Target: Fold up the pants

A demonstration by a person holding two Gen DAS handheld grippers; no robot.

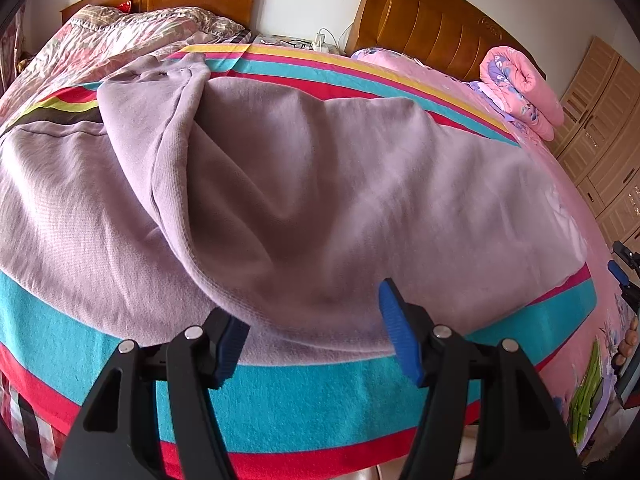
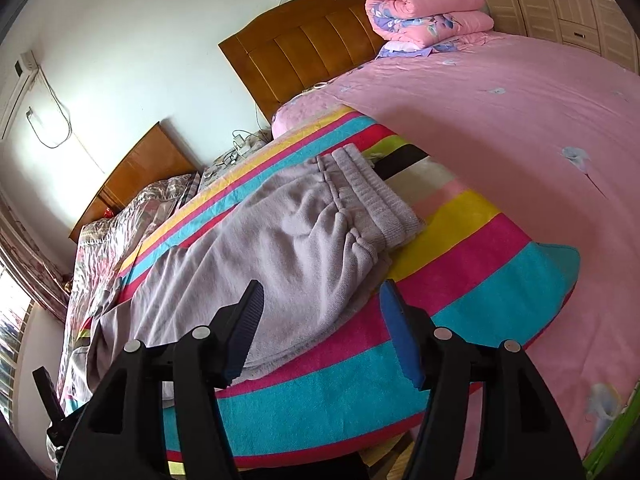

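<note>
Lilac pants laid out on a striped blanket, both grippers released above them.

The pants (image 1: 280,184) are spread lengthwise across the striped blanket (image 1: 280,400) on the bed, one leg lapped over the other, with the ribbed waistband (image 2: 376,200) turned toward the pink sheet (image 2: 520,128). The left gripper (image 1: 316,344) is held with its jaws apart over the near hem, nothing gripped between them. The right gripper (image 2: 320,336) is likewise held apart, the near edge of the pants seen in the gap but not pinched. A rolled pink quilt (image 2: 424,10) is stacked by the wooden headboard (image 2: 304,52).
</note>
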